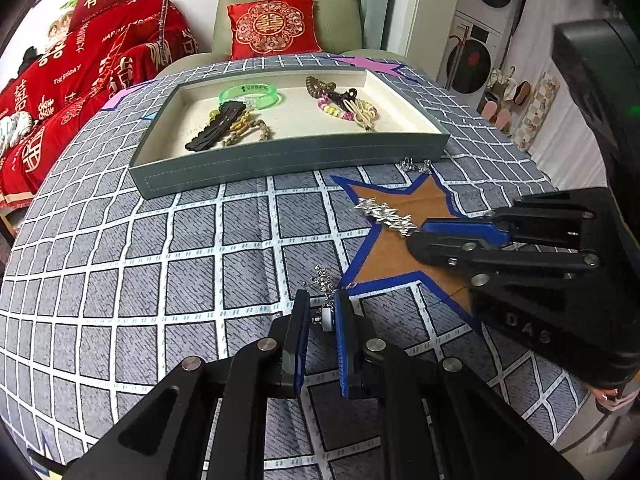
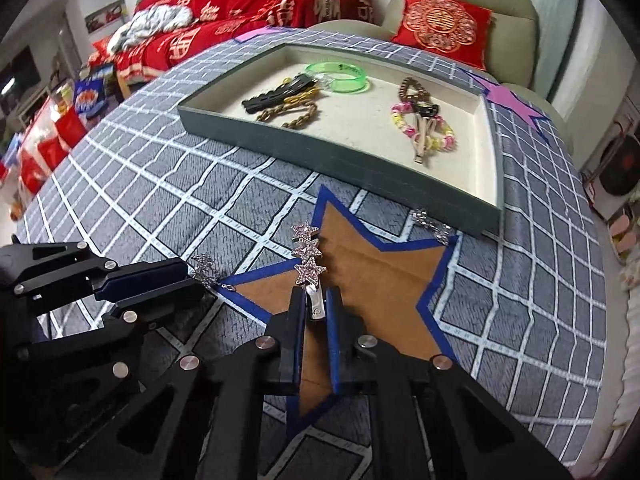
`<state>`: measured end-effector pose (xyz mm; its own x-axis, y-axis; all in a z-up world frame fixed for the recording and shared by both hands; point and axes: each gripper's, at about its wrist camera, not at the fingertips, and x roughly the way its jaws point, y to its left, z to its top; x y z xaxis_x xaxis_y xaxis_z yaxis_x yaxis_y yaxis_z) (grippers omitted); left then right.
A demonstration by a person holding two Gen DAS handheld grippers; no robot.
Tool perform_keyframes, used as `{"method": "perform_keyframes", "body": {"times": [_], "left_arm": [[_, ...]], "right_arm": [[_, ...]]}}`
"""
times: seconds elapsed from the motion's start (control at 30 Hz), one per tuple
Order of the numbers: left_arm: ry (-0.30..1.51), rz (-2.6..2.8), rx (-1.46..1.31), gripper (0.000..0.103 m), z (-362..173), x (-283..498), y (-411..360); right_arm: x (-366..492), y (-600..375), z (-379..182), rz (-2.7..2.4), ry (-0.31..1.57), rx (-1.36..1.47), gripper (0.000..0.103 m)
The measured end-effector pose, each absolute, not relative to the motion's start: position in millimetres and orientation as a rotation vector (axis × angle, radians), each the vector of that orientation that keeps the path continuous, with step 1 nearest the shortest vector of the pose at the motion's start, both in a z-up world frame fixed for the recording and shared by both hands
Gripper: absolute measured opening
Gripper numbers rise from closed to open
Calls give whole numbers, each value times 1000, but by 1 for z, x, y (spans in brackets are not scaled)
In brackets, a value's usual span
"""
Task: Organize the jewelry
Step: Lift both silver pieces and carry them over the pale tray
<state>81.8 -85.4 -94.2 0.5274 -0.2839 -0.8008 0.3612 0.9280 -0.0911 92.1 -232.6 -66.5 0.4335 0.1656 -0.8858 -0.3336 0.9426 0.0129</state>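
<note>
My left gripper (image 1: 322,300) is shut on a silver chain with a white bead (image 1: 326,296), at the star mark's left point; the gripper also shows in the right wrist view (image 2: 188,276). My right gripper (image 2: 316,298) is shut on the end of a silver star hair clip (image 2: 307,254) over the brown star mark (image 2: 380,280); the clip also shows in the left wrist view (image 1: 386,216). The grey tray (image 1: 280,160) beyond holds a green bangle (image 1: 250,94), black clips, bead bracelets and a hair tie. Another silver chain (image 2: 434,224) lies by the tray's near corner.
The table has a grey checked cloth (image 1: 160,260). A pink star mark (image 2: 508,100) sits behind the tray. A green armchair with a red cushion (image 1: 272,26) stands behind the table, and red bedding (image 1: 80,72) lies to the left.
</note>
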Motion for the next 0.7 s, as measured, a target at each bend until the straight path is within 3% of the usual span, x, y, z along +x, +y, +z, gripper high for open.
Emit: {"method": "perform_keyframes", "body": {"times": [0.7], "left_arm": [[879,-363,70,20,-62,99,-60]], "right_arm": [[90,-274,-19,236,1038,90,11]]}}
